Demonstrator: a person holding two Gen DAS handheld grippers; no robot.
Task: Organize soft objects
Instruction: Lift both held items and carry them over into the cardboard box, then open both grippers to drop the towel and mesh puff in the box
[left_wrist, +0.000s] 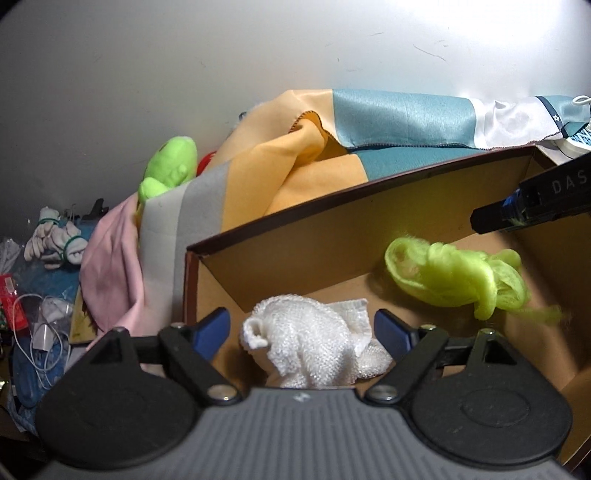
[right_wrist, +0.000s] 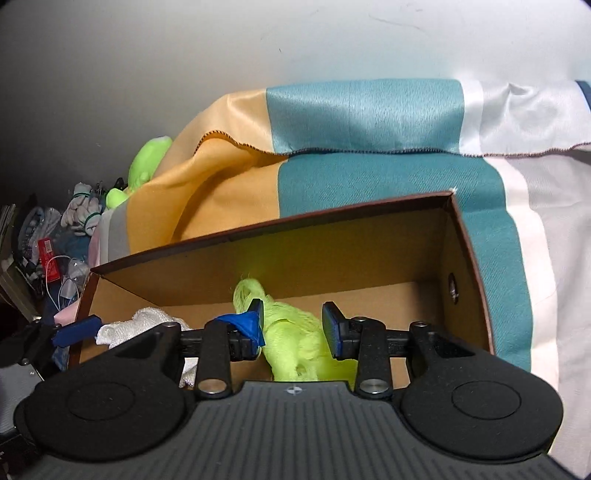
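Note:
A brown cardboard box (left_wrist: 280, 229) lies open on a striped blanket. Inside it lie a white knitted cloth (left_wrist: 306, 339) and a neon yellow-green yarn bundle (left_wrist: 458, 280). My left gripper (left_wrist: 301, 328) is open above the box, its jaws apart on either side of the white cloth. My right gripper (right_wrist: 291, 321) is open over the yarn bundle (right_wrist: 295, 343), which lies loose between the jaws on the box floor. The white cloth (right_wrist: 136, 325) also shows at the box's left end. The right gripper's finger shows in the left wrist view (left_wrist: 532, 206).
A striped blanket (right_wrist: 369, 122) in orange, teal, white and pink is heaped behind the box (right_wrist: 258, 236). A green plush toy (left_wrist: 170, 166) sits by it at the left. Rolled socks (left_wrist: 55, 240), cables and clutter lie far left. A white wall stands behind.

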